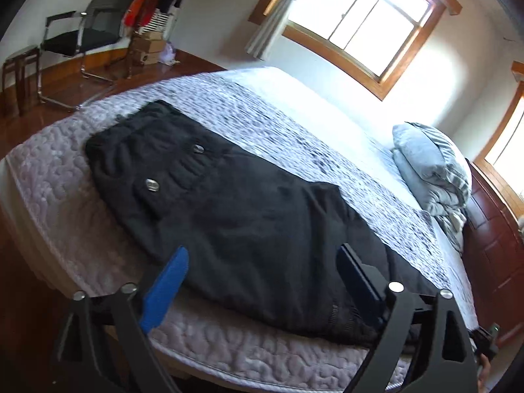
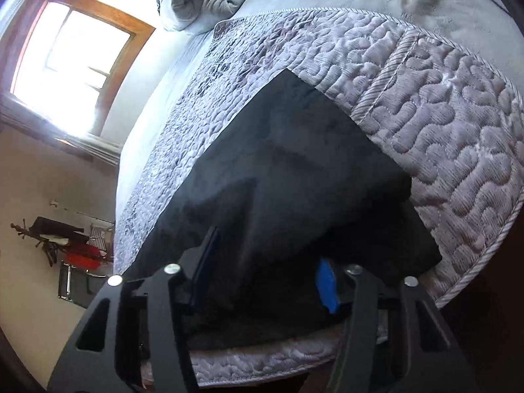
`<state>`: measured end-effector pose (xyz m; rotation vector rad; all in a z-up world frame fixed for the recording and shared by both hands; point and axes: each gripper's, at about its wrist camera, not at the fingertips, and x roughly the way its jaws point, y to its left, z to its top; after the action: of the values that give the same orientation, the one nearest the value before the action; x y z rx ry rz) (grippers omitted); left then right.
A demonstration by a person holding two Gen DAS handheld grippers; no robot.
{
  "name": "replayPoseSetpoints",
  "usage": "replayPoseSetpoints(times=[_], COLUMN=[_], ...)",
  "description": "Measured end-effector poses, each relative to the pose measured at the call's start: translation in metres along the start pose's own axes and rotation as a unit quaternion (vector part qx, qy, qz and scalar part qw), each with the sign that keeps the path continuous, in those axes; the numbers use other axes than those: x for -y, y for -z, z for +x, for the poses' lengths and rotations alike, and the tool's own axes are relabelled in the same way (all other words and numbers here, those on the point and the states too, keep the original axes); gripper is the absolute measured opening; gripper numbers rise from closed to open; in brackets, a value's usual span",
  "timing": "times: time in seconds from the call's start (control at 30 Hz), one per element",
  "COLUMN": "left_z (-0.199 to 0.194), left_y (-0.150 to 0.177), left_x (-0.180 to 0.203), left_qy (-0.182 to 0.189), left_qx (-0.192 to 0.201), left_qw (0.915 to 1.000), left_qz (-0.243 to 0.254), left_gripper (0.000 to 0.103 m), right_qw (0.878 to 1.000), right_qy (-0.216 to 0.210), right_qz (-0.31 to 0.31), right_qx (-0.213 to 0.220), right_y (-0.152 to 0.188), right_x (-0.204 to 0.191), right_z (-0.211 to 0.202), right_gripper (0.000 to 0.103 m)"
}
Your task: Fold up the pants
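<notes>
Currently black pants (image 1: 249,216) lie flat along the near edge of the quilted mattress (image 1: 59,203), left gripper (image 1: 262,265) spread wide above the hem end, right gripper (image 2: 268,262) also wide around fabric at 6 o'clock, unclosed; next likely pinch, then fold toward 11 o'clock.

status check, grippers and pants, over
Left hand-held gripper open, above pants, no grip. Right hand-held gripper open, straddling pants edge. Pants flat on quilted mattress. Nothing in the way.
</notes>
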<state>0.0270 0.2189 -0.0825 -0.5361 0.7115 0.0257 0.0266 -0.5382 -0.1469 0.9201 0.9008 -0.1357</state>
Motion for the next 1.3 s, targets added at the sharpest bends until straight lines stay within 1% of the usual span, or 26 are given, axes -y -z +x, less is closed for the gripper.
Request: replayPoseSetpoints(times=[0.03, 0.07, 0.1, 0.2, 0.27, 0.33, 0.37, 0.4, 0.47, 0.5, 0.57, 0.63, 0.7, 0.77, 0.8, 0.83, 0.9, 0.93, 0.97, 1.0, 1.03, 1.07, 1.13, 1.2, 1.23, 1.3], left_z=[0.005, 0.009, 0.015, 0.027, 0.034, 0.039, 0.041, 0.043, 0.045, 0.046, 0.047, 0.048, 0.047, 0.046, 0.045, 0.045, 0.045, 0.046, 0.047, 0.05, 0.052, 0.054, 0.058, 0.062, 0.065, 0.069], left_y=[0.001, 0.001, 0.002, 0.004, 0.005, 0.008, 0.009, 0.01, 0.012, 0.013, 0.017, 0.019, 0.02, 0.021, 0.022, 0.023, 0.025, 0.027, 0.028, 0.03, 0.03, 0.03, 0.031, 0.031, 0.031, 0.032], left_x=[0.007, 0.01, 0.014, 0.019, 0.021, 0.024, 0.026, 0.027, 0.028, 0.029, 0.03, 0.03, 0.029, 0.026, 0.025, 0.024, 0.021, 0.019, 0.018, 0.017, 0.017, 0.017, 0.017, 0.016, 0.016, 0.013], left_qy=[0.005, 0.005, 0.001, 0.0, 0.0, -0.004, -0.007, -0.008, -0.009, -0.009, -0.009, -0.009, -0.012, -0.014, -0.015, -0.016, -0.016, -0.014, -0.014, -0.016, -0.018, -0.02, -0.024, -0.028, -0.03, -0.033], left_qx=[-0.009, -0.014, -0.021, -0.04, -0.049, -0.052, -0.054, -0.056, -0.062, -0.066, -0.073, -0.078, -0.085, -0.09, -0.092, -0.095, -0.101, -0.105, -0.108, -0.111, -0.113, -0.116, -0.12, -0.124, -0.127, -0.132], left_qw=[0.9999, 0.9999, 0.9998, 0.999, 0.9985, 0.9984, 0.9984, 0.9983, 0.998, 0.9978, 0.9973, 0.9969, 0.9963, 0.9958, 0.9956, 0.9953, 0.9946, 0.9941, 0.9937, 0.9933, 0.993, 0.9927, 0.9923, 0.9917, 0.9914, 0.9905], left_qz=[0.002, 0.002, 0.001, -0.017, -0.026, -0.022, -0.018, -0.014, -0.01, -0.008, -0.003, 0.0, -0.001, -0.005, -0.007, -0.01, -0.017, -0.022, -0.026, -0.029, -0.029, -0.028, -0.02, -0.016, -0.015, -0.016], left_gripper=[0.099, 0.099, 0.099, 0.099, 0.099, 0.099, 0.099, 0.099, 0.099, 0.099, 0.099, 0.099, 0.099, 0.099, 0.099, 0.099, 0.099, 0.099, 0.099, 0.099, 0.099, 0.099, 0.099, 0.099, 0.099, 0.099], right_qw=[1.0, 0.999, 0.999, 0.997, 0.992, 0.984, 0.982, 0.983, 0.988, 0.991, 0.995, 0.996, 0.998, 0.998, 0.998, 0.998, 0.997, 0.998, 0.998, 0.998, 0.998, 0.998, 0.998, 0.998, 0.999, 0.999], right_qy=[0.019, 0.027, 0.028, -0.006, -0.058, -0.116, -0.126, -0.118, -0.064, -0.042, 0.014, 0.033, 0.02, 0.006, 0.003, 0.0, -0.002, -0.01, -0.017, -0.019, -0.014, -0.01, -0.027, -0.038, -0.036, -0.013], right_qz=[-0.008, -0.016, -0.027, -0.071, -0.096, -0.114, -0.12, -0.127, -0.133, -0.127, -0.096, -0.077, -0.058, -0.056, -0.059, -0.064, -0.065, -0.061, -0.056, -0.054, -0.057, -0.06, -0.054, -0.039, -0.032, -0.032], right_qx=[0.0, 0.005, 0.012, 0.041, 0.058, 0.066, 0.067, 0.062, 0.038, 0.023, -0.022, -0.038, -0.033, -0.026, -0.024, -0.023, -0.028, -0.031, -0.033, -0.038, -0.039, -0.036, -0.031, -0.024, -0.023, -0.03], right_y=[-0.004, -0.006, -0.008, -0.008, -0.006, -0.003, -0.004, -0.003, 0.001, 0.004, 0.013, 0.021, 0.028, 0.03, 0.03, 0.031, 0.031, 0.032, 0.031, 0.026, 0.025, 0.024, 0.022, 0.017, 0.015, 0.013], right_x=[-0.005, -0.01, -0.016, -0.043, -0.06, -0.069, -0.071, -0.07, -0.056, -0.041, -0.003, 0.026, 0.038, 0.037, 0.034, 0.03, 0.026, 0.026, 0.027, 0.025, 0.025, 0.025, 0.025, 0.033, 0.037, 0.043], right_z=[0.003, 0.003, 0.001, -0.021, -0.045, -0.067, -0.073, -0.076, -0.067, -0.058, -0.032, -0.016, -0.016, -0.022, -0.025, -0.026, -0.024, -0.021, -0.019, -0.015, -0.013, -0.014, -0.018, -0.025, -0.027, -0.024], right_gripper=[0.019, 0.011, 0.008, 0.006, 0.006, 0.006, 0.006, 0.006, 0.008, 0.009, 0.017, 0.032, 0.034, 0.05, 0.062, 0.064, 0.064, 0.051, 0.042, 0.023, 0.016, 0.014, 0.008, 0.008, 0.008, 0.008])
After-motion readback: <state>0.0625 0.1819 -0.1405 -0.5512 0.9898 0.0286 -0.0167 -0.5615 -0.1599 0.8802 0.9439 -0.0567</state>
